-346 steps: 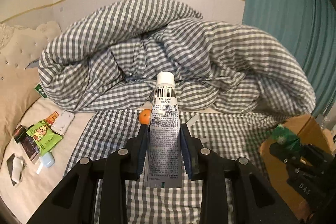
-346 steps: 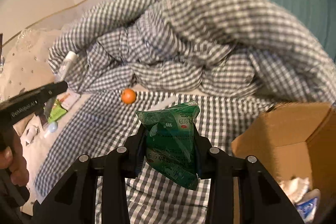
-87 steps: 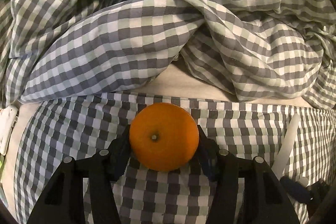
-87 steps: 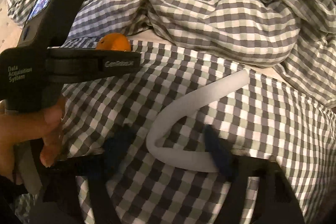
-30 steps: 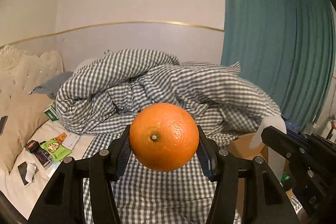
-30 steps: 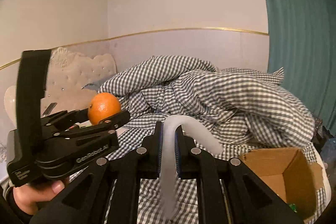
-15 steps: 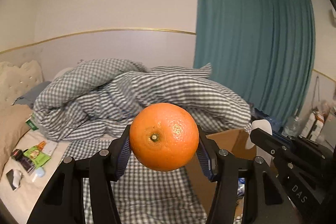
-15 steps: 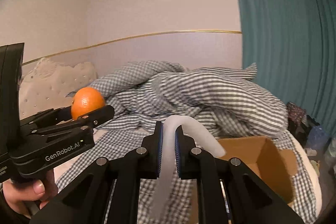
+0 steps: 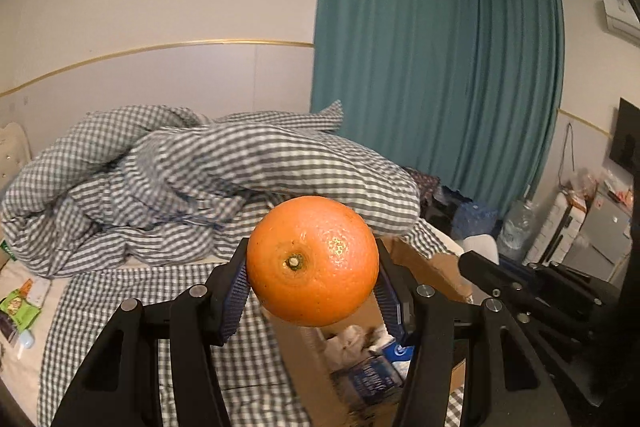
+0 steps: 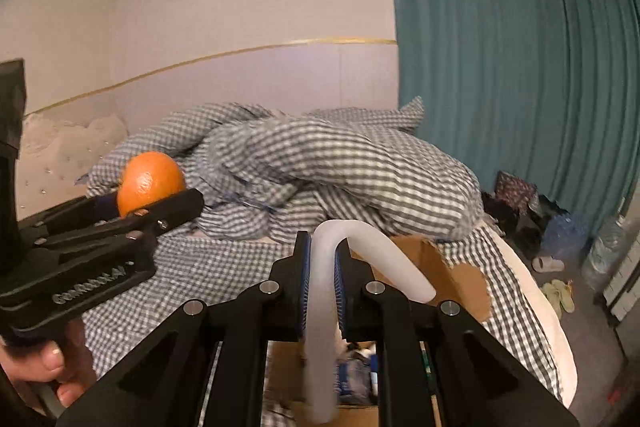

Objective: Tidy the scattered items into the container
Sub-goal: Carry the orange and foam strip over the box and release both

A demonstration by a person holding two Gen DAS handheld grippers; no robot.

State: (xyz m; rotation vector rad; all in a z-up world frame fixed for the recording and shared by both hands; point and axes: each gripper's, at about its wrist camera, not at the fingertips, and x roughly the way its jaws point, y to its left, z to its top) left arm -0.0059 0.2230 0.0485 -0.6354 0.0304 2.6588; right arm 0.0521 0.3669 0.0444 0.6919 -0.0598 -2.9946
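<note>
Left tool [image 9: 312, 291] clamped on round orange fruit [image 9: 312, 261], held above open brown cardboard box [image 9: 424, 267] on bed. Right tool [image 10: 322, 287] closed on bent white flexible tube [image 10: 320, 327], tube hanging over same box.

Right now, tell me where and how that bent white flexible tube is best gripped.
Grip the bent white flexible tube on its straight leg just below the bend, coming square from the side, jaws across its round width. The right gripper already pinches it there. The curved end arcs off to the right, so a hold near the bend should keep it from swinging.
</note>
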